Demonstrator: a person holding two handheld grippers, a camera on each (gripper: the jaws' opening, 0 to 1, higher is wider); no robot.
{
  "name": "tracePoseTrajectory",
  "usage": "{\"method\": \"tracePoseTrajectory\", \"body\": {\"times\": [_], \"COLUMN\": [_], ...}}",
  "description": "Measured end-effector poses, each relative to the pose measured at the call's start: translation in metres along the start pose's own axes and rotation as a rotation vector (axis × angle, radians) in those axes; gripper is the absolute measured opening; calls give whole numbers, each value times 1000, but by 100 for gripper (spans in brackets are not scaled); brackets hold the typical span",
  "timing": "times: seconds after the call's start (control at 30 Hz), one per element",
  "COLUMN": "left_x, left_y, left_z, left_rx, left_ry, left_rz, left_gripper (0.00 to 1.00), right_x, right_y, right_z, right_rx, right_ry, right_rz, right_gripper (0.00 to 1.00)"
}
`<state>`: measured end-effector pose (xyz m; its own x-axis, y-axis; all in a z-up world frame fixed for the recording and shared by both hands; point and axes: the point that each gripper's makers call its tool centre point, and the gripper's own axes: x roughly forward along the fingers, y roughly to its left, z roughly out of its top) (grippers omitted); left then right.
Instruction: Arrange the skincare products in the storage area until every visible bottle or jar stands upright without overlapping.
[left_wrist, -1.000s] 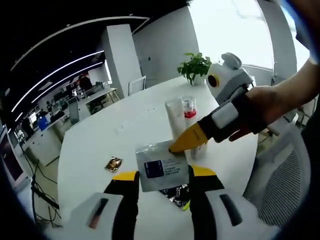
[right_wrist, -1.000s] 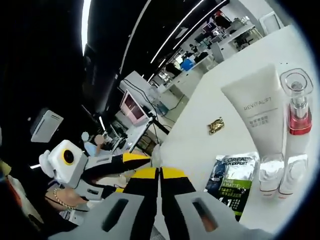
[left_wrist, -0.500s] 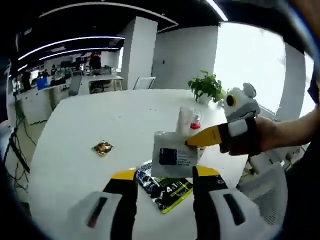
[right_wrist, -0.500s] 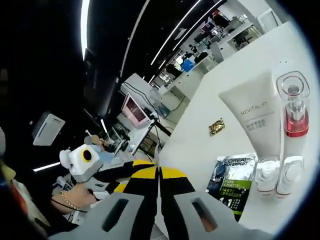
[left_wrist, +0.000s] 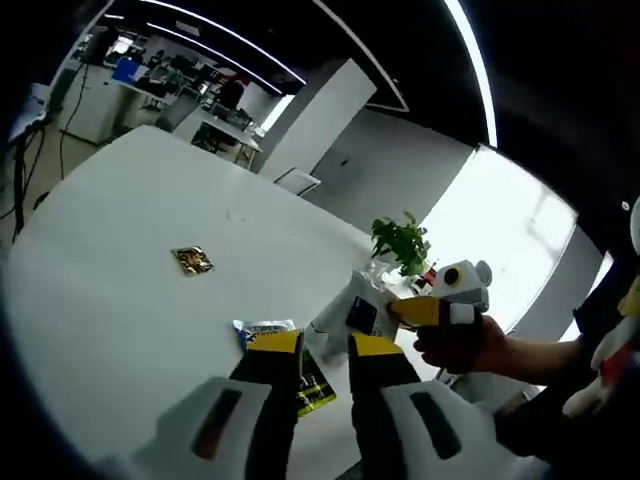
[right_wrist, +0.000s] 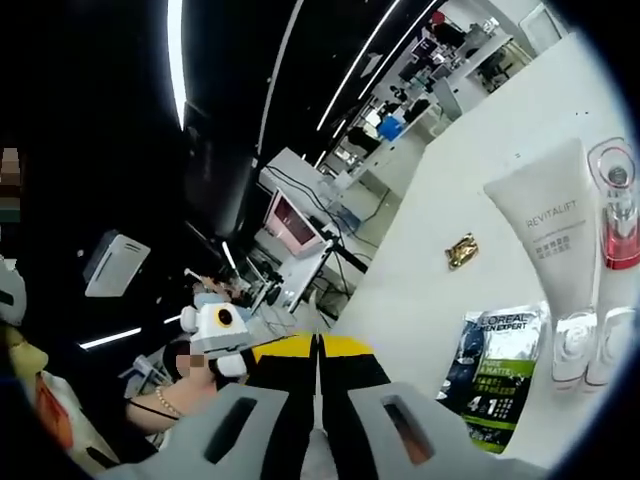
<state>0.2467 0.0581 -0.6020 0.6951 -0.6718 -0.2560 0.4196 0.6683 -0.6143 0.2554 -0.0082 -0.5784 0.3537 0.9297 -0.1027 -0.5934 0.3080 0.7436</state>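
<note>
In the left gripper view my right gripper (left_wrist: 396, 312) comes in from the right, shut on a small white sachet (left_wrist: 362, 314) with a dark blue label, held above the table. My left gripper (left_wrist: 324, 346) is open with nothing between its jaws, just short of that sachet. A dark L'Oreal sachet (left_wrist: 316, 384) lies flat under the left jaws. In the right gripper view my right gripper (right_wrist: 317, 350) has its jaws pressed together. Beyond it, a white Revitalift tube (right_wrist: 545, 225), a red-and-clear pump bottle (right_wrist: 620, 215) and two small clear bottles (right_wrist: 572, 345) all lie on their sides beside the dark sachet (right_wrist: 500, 370).
The round white table (left_wrist: 100, 300) has a small gold wrapper (left_wrist: 192, 260) lying apart from the rest; the gold wrapper (right_wrist: 461, 250) is left of the tube. A potted plant (left_wrist: 400, 240) stands at the far edge. A person's hand (left_wrist: 462, 346) holds the right gripper. Office desks lie beyond.
The white sachet stood between the left jaws; now the right gripper holds it clear of them, to the right. The left jaws have narrowed. Both views have swung.
</note>
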Motion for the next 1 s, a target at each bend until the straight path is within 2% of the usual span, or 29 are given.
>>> {"method": "tracePoseTrajectory", "body": {"times": [0.17,0.43,0.53,0.7,0.8,0.9,1.0], "left_x": [-2,-17,-20,-23,-26,-29,-31], "left_y": [-1,0,5,10,16,26,35], "left_z": [1,-8,-11,-23,-28,-33,-38], "left_rx": [-27,-32,-75,-99,-154,-164,-170], "left_ry": [-7,21,27,56,61,77,94], "left_rz": [-26,-5,25,82,115,158,191], "left_gripper": [1,2,1,1,1,1,1], "right_x": [6,14,18,29,35,41,49], "right_y": [4,5,-1,-14,-18,-22,-28], "right_z": [-5,-7,-12,-22,-28,-40,-47], "right_rx": [8,-26,-104,-222,-289,-333,-356], "right_ry": [25,49,89,170,216,276,304], "right_rz": [17,-4,-51,-111,-140,-172,-181], "right_gripper": [1,1,1,1,1,2,2]}}
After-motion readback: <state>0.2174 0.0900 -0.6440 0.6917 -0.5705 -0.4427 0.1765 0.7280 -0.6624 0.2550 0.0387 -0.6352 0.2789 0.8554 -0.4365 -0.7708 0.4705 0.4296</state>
